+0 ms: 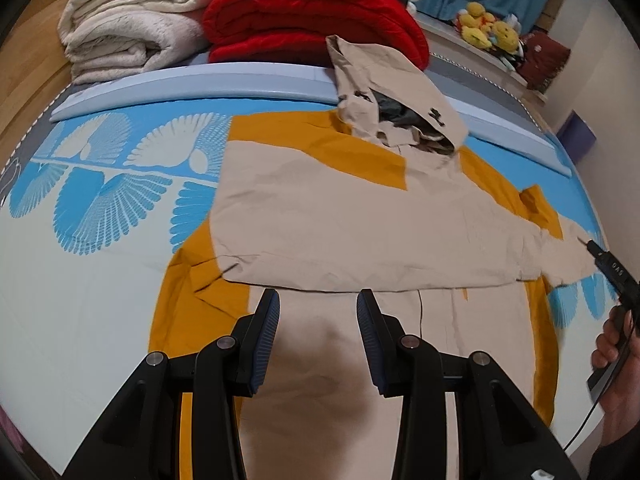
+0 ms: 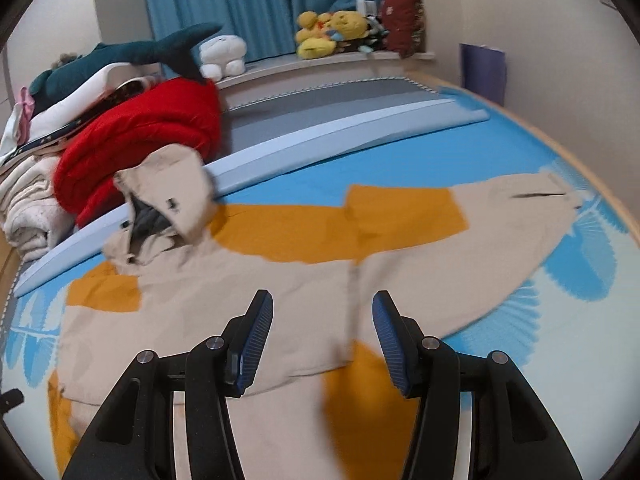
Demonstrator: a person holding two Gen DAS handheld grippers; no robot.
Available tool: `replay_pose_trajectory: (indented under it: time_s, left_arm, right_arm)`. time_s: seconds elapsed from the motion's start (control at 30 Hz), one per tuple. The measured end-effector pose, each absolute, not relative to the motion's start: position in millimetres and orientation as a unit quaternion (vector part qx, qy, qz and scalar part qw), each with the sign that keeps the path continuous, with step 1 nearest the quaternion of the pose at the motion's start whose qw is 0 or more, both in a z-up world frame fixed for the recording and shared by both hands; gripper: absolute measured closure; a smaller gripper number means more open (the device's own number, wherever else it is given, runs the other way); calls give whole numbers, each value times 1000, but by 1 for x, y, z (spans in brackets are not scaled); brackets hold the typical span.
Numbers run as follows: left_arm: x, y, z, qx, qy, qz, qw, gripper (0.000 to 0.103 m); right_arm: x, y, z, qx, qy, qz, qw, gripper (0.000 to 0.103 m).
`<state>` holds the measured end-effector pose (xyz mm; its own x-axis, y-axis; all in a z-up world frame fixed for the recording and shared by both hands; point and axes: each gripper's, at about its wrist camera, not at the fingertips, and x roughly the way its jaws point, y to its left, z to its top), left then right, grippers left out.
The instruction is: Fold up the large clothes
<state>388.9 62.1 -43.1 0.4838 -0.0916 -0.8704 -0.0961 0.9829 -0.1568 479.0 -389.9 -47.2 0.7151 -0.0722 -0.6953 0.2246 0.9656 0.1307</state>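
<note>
L gripper (image 1: 318, 304) part open, nothing btwn pads, above lower front of beige-and-mustard hooded jacket (image 1: 360, 220). R gripper (image 2: 322, 306) wider, also empty, over same jacket. Jacket flat on blue patterned bed sheet (image 1: 100, 280), one sleeve folded across chest, hood (image 1: 396, 92) against red folded blanket (image 1: 304, 16).

Beige-and-mustard jacket (image 1: 360, 232) on blue fan-patterned sheet (image 1: 100, 200).

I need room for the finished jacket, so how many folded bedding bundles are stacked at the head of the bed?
2 clearly: a cream blanket on the left and a red quilt beside it, touching the jacket's hood. More may be hidden under the things piled on top.
</note>
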Motion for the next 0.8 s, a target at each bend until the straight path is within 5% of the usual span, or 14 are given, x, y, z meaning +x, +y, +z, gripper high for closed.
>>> replay_pose_trajectory:
  time_s: [0.8]
  left_arm:
    - [416, -1, -66, -56, 517, -36, 854, 66]
  right_arm:
    - [443, -656, -94, 261, 327, -195, 887, 50]
